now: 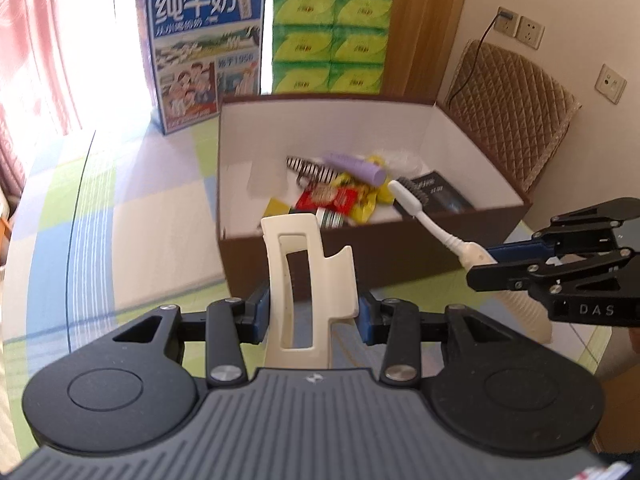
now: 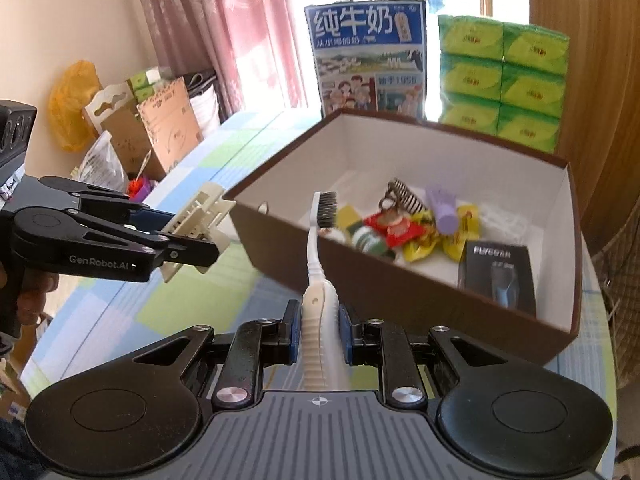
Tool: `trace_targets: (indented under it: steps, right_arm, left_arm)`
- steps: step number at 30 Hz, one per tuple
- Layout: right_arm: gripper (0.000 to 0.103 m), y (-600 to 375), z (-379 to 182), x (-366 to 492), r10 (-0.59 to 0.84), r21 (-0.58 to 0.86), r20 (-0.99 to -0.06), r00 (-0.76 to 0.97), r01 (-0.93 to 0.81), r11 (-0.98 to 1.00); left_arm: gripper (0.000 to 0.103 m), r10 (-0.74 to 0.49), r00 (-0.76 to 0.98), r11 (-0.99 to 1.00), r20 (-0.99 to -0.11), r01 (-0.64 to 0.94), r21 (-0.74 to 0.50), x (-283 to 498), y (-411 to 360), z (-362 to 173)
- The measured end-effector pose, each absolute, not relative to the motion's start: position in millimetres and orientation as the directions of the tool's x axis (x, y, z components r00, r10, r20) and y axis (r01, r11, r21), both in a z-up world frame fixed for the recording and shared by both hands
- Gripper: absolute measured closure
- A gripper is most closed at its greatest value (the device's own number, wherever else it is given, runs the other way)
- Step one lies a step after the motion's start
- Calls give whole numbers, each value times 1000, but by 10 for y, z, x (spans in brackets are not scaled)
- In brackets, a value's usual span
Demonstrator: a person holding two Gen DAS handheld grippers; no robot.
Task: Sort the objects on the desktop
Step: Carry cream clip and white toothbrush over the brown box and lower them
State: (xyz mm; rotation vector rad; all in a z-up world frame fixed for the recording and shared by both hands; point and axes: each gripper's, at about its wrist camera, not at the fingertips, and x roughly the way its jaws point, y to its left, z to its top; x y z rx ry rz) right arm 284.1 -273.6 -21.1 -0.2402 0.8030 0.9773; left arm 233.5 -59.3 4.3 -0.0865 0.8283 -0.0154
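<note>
Transport step: you're carrying two items toward the brown box (image 1: 360,256) at once. Left gripper (image 1: 312,316) jaws are clamping a cream hair claw clip (image 1: 308,280), hovering short of the box's near wall. Right gripper (image 2: 319,330) jaws are gripping a white toothbrush (image 2: 318,248) by the handle, bristle head reaching over the rim. Snack packets (image 2: 404,232) and a shaver box (image 2: 498,276) are already lying inside. Next, you're needing to clear the rim with each, then part the jaws over bare floor.
</note>
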Motion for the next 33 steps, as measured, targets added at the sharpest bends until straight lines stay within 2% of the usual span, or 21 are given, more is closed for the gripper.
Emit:
trace_targets:
  steps: [13,23,33]
  right_arm:
    - [86,-2687,136,3542,671,160,-628,395,-778,607]
    - [86,-2470,44,4060,655,184,-641,400,-748,637]
    - [86,-2298,-227,4369,630,225,-681,372,-713,664]
  left_arm:
    - [67,-22,715,998,-698,-29,-61,2966,-558,291]
    - [67,5,702,999,-712,-38,-30,3517,-499,234]
    - [67,5,644,998,-765,-46,-33,3854,-461,-81]
